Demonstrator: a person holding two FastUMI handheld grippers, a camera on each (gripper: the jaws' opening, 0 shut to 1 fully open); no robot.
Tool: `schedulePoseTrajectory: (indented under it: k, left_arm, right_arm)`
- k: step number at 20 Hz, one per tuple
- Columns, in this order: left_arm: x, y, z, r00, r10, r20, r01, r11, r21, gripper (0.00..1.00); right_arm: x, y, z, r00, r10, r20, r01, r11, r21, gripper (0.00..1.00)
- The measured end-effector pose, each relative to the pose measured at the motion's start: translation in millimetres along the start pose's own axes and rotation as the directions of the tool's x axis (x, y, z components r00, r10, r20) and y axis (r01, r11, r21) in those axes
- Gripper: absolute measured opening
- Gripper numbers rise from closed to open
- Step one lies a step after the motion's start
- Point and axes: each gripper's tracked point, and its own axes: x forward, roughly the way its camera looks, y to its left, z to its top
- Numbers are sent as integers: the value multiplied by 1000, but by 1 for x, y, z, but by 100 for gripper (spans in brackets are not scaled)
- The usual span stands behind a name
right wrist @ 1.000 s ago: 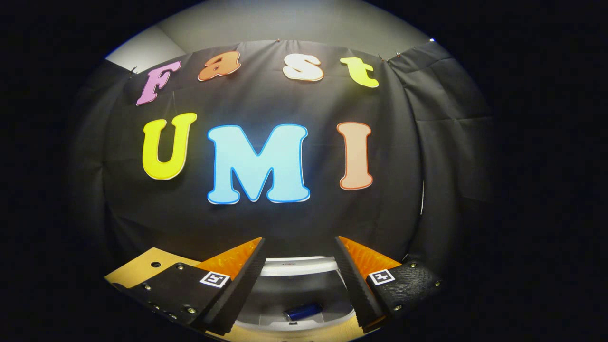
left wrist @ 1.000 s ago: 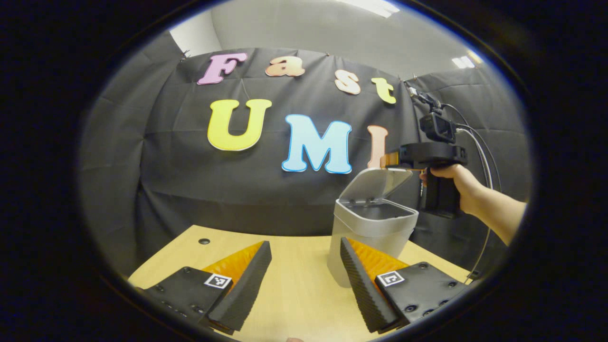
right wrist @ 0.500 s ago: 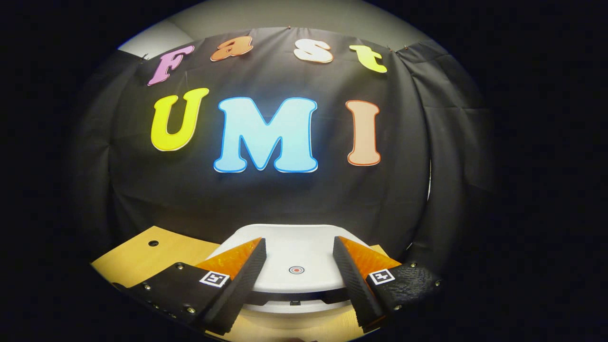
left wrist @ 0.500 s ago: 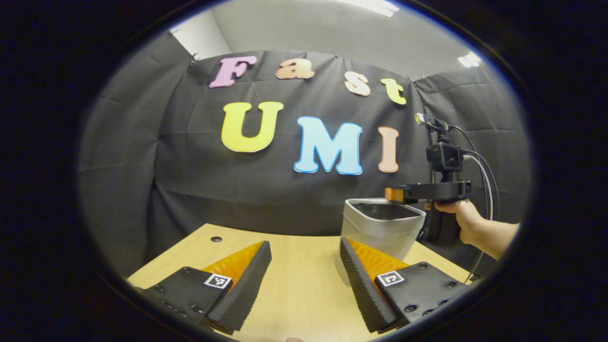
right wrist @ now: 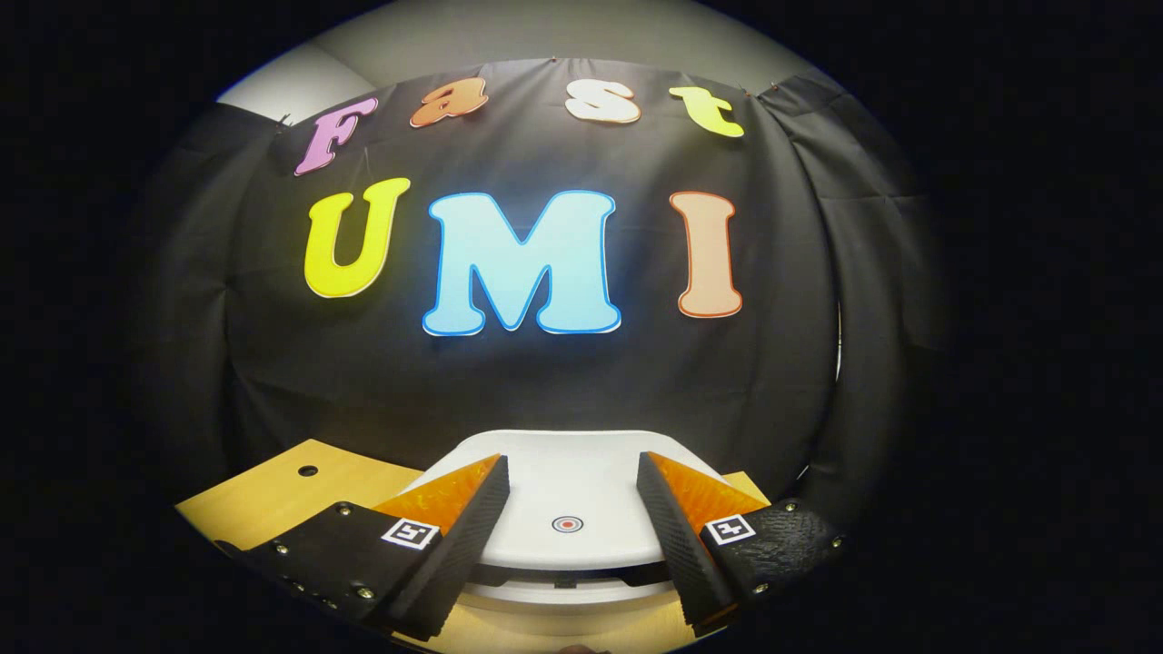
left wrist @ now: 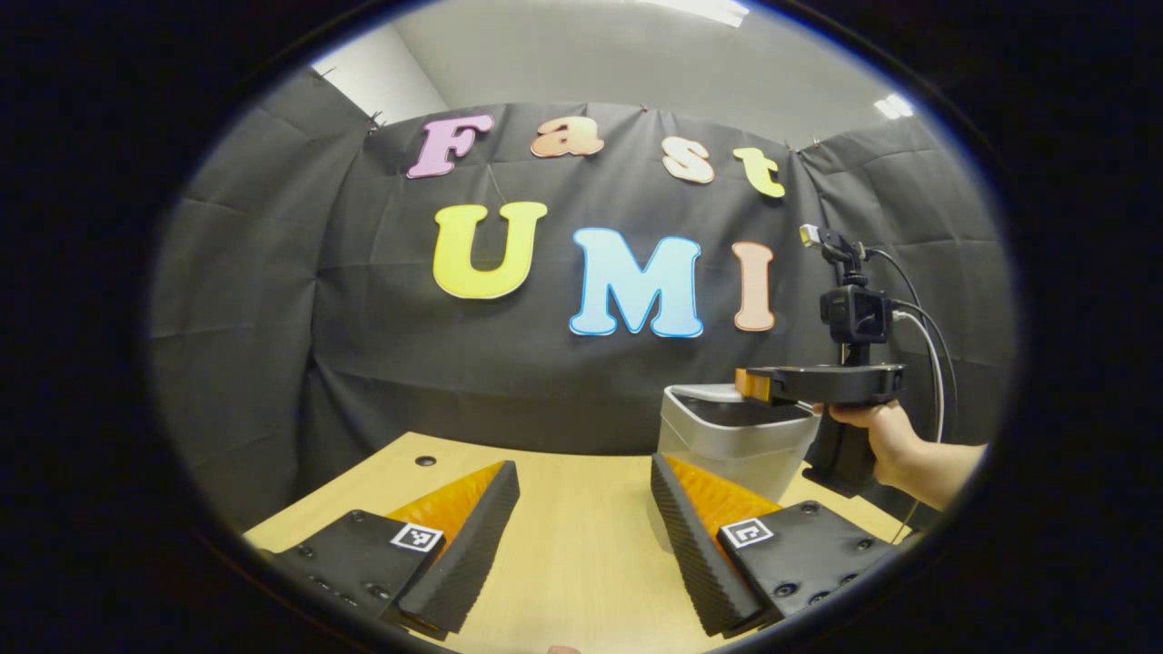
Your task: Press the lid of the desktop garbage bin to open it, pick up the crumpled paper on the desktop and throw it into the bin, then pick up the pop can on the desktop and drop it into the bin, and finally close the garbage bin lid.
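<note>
The grey desktop bin [left wrist: 727, 445] stands at the right on the wooden table [left wrist: 563, 536]. Its white lid [right wrist: 563, 495], marked with a small red ring [right wrist: 567, 524], lies down over the bin with a thin dark gap along the front edge. My right gripper [right wrist: 571, 468] is open, its fingers resting over the lid to either side of the ring. In the left gripper view a hand [left wrist: 877, 436] holds the right gripper [left wrist: 754, 383] level over the bin's top. My left gripper [left wrist: 581, 472] hovers open and empty over the table, left of the bin.
The black cloth wall hangs close behind the table and bin. A small round hole [left wrist: 425, 460] sits in the tabletop near the back edge. Cables [left wrist: 927, 336] run from the camera on the right gripper. Bare wood lies between my left fingers.
The lid stood up with a blue can visible inside the bin; my right gripper came down with it and the lid now lies flat. The left gripper barely moved.
</note>
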Motion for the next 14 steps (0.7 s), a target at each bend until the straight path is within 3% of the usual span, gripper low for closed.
schedulePoseTrajectory:
  k: [10,14]
  left_arm:
    - [8,-13,-2,1000,-17,-15,18,1000,23,95]
    - [12,-17,-1,1000,-26,-17,26,999,34,95]
  right_arm:
    - [8,3,-23,1000,11,29,-9,999,-49,92]
    - [6,1,-23,999,6,33,-6,1000,-20,95]
